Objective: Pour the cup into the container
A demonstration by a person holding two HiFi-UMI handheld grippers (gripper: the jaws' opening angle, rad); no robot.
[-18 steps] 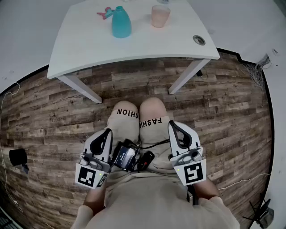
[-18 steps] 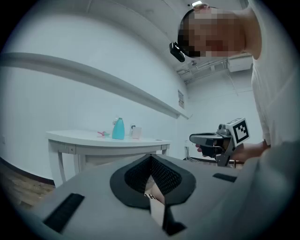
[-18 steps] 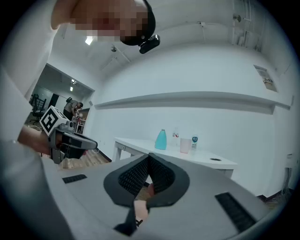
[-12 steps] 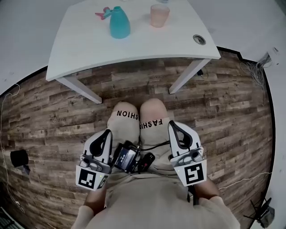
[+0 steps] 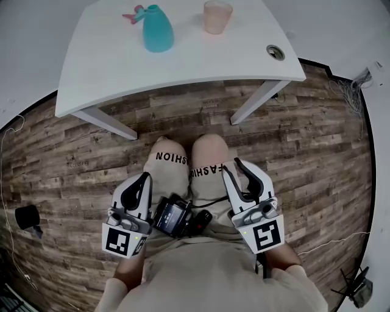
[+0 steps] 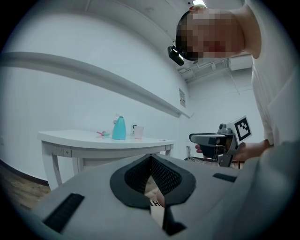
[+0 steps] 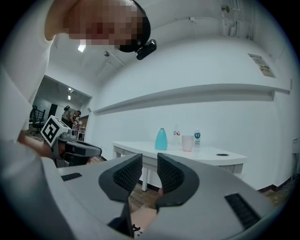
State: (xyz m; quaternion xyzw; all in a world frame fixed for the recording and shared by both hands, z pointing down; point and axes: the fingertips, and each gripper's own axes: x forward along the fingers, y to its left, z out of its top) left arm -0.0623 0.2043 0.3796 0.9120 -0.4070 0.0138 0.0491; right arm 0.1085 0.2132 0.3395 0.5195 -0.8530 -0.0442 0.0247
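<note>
I read both grippers as parked: the left gripper (image 5: 145,178) and right gripper (image 5: 231,166) sit over the person's lap, level and aimed at the counter (image 5: 183,67), well apart from anything to grasp. The left jaws are together on nothing; the right jaws stand a little apart, empty. The pink cup (image 5: 217,16) stands upright on the counter's far side, near the teal container (image 5: 157,29). Only the head view shows lap and floor; the right gripper view adds a small bottle (image 7: 197,137) behind the cup
</note>
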